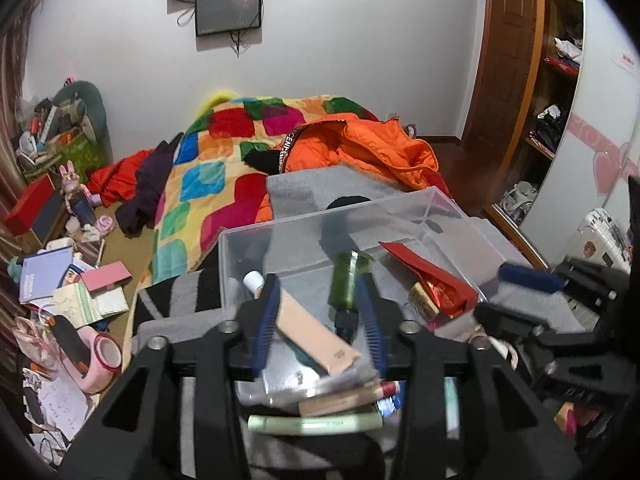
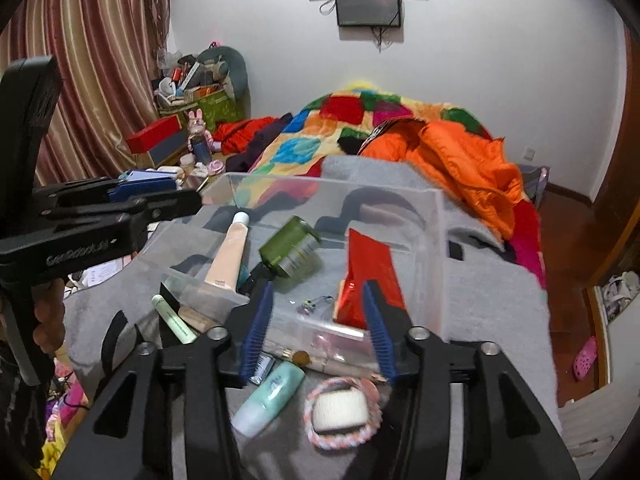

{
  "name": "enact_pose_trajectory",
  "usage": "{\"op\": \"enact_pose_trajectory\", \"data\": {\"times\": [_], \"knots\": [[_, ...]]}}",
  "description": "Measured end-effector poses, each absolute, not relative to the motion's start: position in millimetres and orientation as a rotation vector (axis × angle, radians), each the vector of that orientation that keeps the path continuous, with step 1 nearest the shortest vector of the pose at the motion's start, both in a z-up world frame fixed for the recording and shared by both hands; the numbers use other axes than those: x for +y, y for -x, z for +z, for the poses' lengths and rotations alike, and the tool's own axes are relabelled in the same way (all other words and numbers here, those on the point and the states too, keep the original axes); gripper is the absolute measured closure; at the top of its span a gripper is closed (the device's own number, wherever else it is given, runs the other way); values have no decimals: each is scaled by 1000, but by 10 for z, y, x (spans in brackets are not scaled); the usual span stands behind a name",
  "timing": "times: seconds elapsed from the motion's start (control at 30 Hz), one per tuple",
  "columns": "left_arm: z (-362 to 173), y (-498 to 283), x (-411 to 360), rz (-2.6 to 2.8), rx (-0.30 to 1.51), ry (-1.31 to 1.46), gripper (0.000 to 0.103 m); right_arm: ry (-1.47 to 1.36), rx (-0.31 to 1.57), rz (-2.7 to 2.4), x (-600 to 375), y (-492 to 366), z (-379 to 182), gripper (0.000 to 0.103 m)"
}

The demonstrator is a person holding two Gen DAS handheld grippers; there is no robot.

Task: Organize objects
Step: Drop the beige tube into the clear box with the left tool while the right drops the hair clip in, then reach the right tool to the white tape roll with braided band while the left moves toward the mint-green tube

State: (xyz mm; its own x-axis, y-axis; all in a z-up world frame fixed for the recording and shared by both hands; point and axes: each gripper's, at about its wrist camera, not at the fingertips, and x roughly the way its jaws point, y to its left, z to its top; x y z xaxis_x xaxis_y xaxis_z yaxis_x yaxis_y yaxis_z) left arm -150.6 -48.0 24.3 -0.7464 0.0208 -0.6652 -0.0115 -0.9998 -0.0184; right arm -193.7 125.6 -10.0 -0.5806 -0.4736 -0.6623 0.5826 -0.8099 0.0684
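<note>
Both tools are spread wide, holding nothing. Left tool (image 1: 318, 284) hovers over the beige tube (image 1: 308, 328) and green bottle (image 1: 349, 280) in the clear bin (image 1: 404, 208) on the bed. Right tool (image 2: 318, 292) sits above the bin's near edge; I'd go for the mint bottle (image 2: 269, 398) outside it next, gripping mid-body.

Green bottle (image 2: 290, 248), peach tube (image 2: 228, 256), red packet (image 2: 370, 268) in clear bin (image 2: 436, 216); quilt (image 1: 224, 152) multicolour patchwork; jacket (image 1: 360, 144) orange.
</note>
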Motion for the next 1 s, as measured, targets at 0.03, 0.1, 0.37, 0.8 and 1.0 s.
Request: {"op": "enact_pose_trajectory", "data": {"times": [0.03, 0.1, 0.37, 0.8, 1.0], "knots": [[244, 1454, -476, 2926, -11, 1103, 54, -911, 212, -2366, 1298, 1890, -82, 54], [238, 1330, -463, 2942, 18, 1082, 42, -904, 210, -2381, 1370, 1830, -67, 51], [25, 1033, -475, 2930, 50, 1120, 7, -937, 159, -2402, 1665, 1667, -134, 43], [-809, 1001, -581, 2780, -92, 1413, 7, -1054, 165, -2368, 1812, 1560, -504, 29], [-862, 1022, -555, 2783, -92, 1409, 7, -1093, 144, -2345, 1763, 1652, -632, 29]]}}
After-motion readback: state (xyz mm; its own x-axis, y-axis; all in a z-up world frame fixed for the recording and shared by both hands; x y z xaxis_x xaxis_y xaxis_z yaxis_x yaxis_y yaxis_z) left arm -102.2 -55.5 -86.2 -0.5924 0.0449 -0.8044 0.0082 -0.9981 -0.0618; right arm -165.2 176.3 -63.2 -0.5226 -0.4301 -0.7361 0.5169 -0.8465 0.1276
